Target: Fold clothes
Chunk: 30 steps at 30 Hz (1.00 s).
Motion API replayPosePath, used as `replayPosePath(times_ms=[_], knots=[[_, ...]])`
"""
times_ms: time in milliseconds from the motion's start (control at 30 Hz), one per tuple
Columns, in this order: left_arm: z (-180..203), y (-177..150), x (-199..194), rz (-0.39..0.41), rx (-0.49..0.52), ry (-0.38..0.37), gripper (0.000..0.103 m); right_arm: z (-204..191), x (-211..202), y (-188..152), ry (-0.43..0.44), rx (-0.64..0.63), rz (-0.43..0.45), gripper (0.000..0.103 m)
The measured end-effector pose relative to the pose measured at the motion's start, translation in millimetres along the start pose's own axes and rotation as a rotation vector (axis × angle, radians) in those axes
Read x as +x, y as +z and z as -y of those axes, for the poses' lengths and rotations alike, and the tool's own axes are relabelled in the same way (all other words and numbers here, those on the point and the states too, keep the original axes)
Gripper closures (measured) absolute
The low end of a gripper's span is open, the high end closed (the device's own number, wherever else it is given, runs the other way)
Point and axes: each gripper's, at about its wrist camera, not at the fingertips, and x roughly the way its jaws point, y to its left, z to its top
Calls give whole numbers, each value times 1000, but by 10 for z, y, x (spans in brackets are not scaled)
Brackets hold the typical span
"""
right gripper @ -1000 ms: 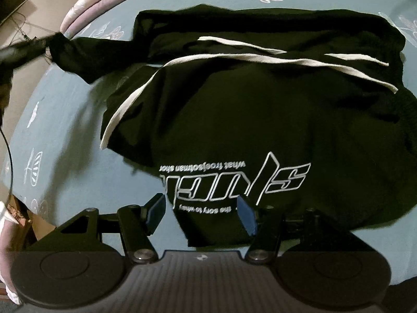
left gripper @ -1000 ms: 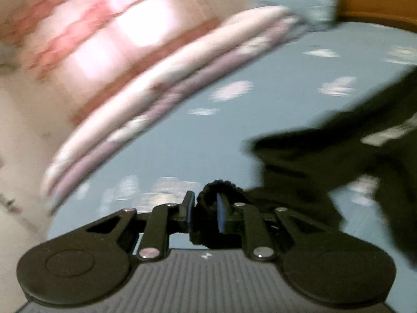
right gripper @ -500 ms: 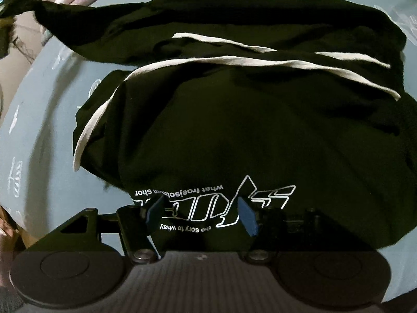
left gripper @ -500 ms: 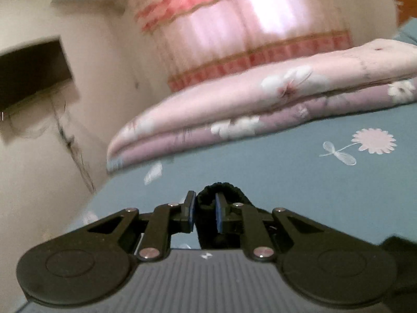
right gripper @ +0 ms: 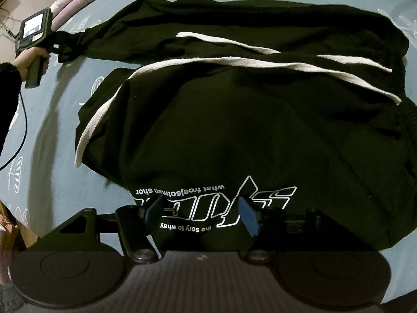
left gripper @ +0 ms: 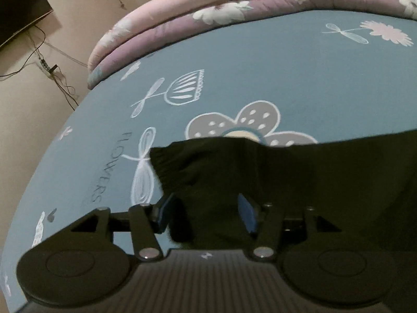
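Note:
A black sweatshirt (right gripper: 260, 130) with white stripes and white lettering lies spread on the blue flowered bedsheet (left gripper: 260, 78). Its sleeve (right gripper: 125, 36) is stretched out to the left. The ribbed sleeve cuff (left gripper: 182, 156) rests on the sheet between the pads of my left gripper (left gripper: 207, 215), whose jaws are opening and no longer pinch it. In the right wrist view the left gripper (right gripper: 62, 49) is held by a hand (right gripper: 26, 62) at the sleeve's end. My right gripper (right gripper: 200, 216) hovers open over the lettered near edge of the sweatshirt, with nothing gripped.
A folded pink and purple quilt (left gripper: 234, 7) lies along the bed's far edge. The bed's left edge curves close past the sleeve cuff. Beyond it is a wall with a dark screen (left gripper: 20, 7) and hanging cables. A cable (right gripper: 23, 120) trails from the left gripper.
The left gripper, shut on the cuff, swung left, pulled the sleeve out straight, then dropped to the sheet and parted its jaws. The right gripper stayed over the sweatshirt's near edge.

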Motion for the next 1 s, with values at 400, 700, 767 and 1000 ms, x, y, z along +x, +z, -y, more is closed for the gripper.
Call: replayPosePath(times_ms=[400, 700, 767, 1000], knots=[[-354, -887, -941, -45, 10, -170, 37, -199, -511, -183, 23, -80, 121, 34], [-39, -1799, -1969, -1, 132, -507, 35, -857, -537, -286, 68, -437, 276, 34], [-8, -1957, -2124, 14, 127, -565, 33, -1016, -442, -281, 85, -502, 296, 34], [-48, -2421, -2409, 90, 137, -655, 31, -1298, 26, -373, -101, -663, 359, 34]])
